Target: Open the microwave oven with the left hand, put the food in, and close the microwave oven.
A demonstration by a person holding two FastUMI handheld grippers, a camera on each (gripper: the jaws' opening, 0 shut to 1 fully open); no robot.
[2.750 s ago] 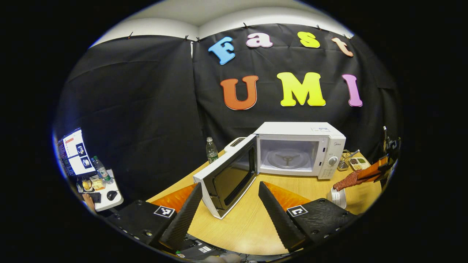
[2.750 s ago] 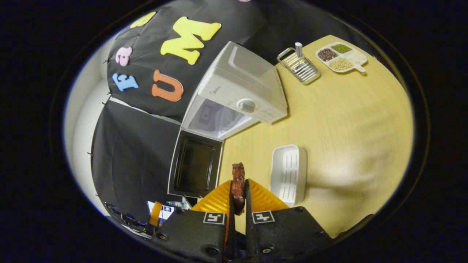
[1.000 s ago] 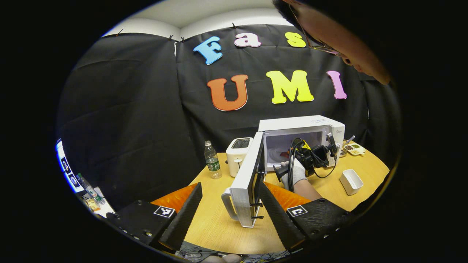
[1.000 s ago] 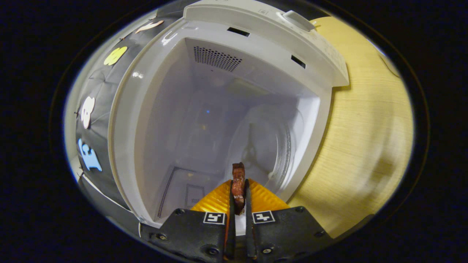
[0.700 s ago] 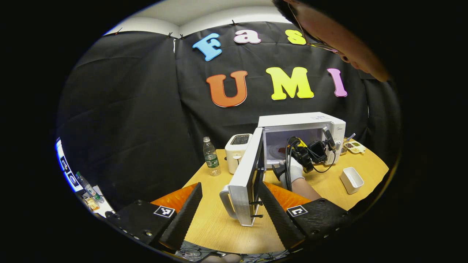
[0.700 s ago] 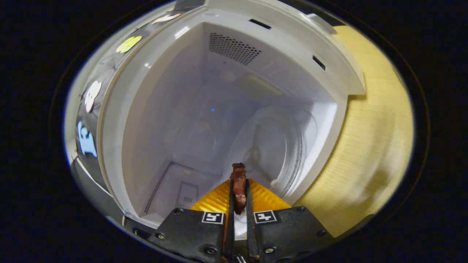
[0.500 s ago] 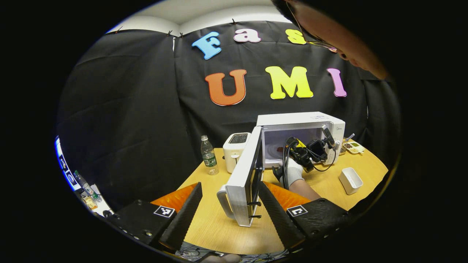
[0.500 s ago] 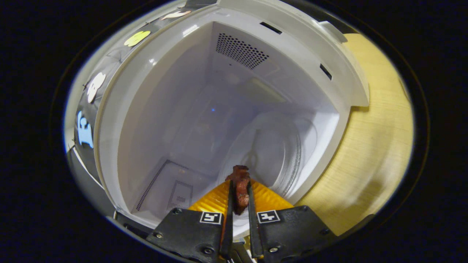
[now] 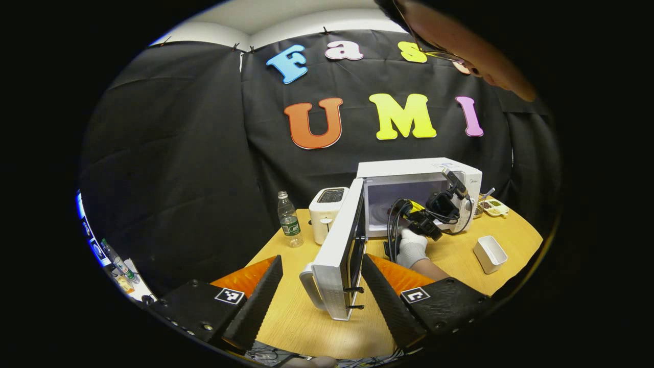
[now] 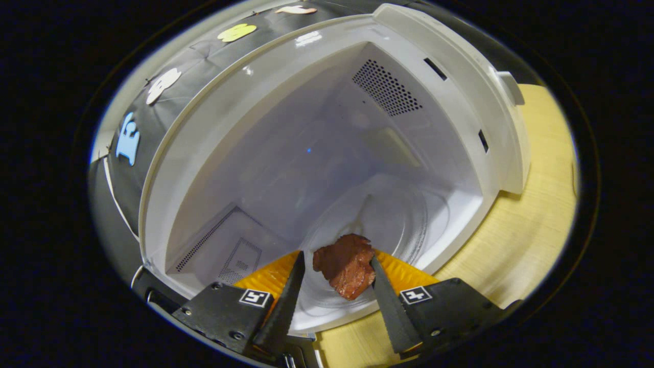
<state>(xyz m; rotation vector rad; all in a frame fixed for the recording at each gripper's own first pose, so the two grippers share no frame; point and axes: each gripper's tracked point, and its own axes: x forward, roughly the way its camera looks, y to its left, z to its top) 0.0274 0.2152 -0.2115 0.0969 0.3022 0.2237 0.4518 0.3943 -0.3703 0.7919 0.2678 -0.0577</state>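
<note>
The white microwave (image 9: 409,168) stands on the wooden table with its door (image 9: 337,255) swung wide open. In the left gripper view my left gripper (image 9: 321,258) is open and holds nothing; the door's edge and handle lie farther off between its fingers. A gloved hand (image 9: 410,248) holds my right gripper (image 9: 409,217) at the oven's mouth. In the right gripper view my right gripper (image 10: 336,257) is open inside the cavity (image 10: 317,153). The brown piece of meat (image 10: 347,266) lies flat on the glass turntable (image 10: 403,214) between the fingers, close to the right one.
A white toaster (image 9: 327,209) and a water bottle (image 9: 288,225) stand left of the microwave. A small white tray (image 9: 489,254) and a compartment dish (image 9: 494,206) sit to its right. A person leans in at the top right. The table's front edge (image 9: 306,347) is near.
My right gripper has opened and let go of the meat, which now lies flat on the turntable. The right gripper view has rolled. My left gripper stays open, drawn back slightly.
</note>
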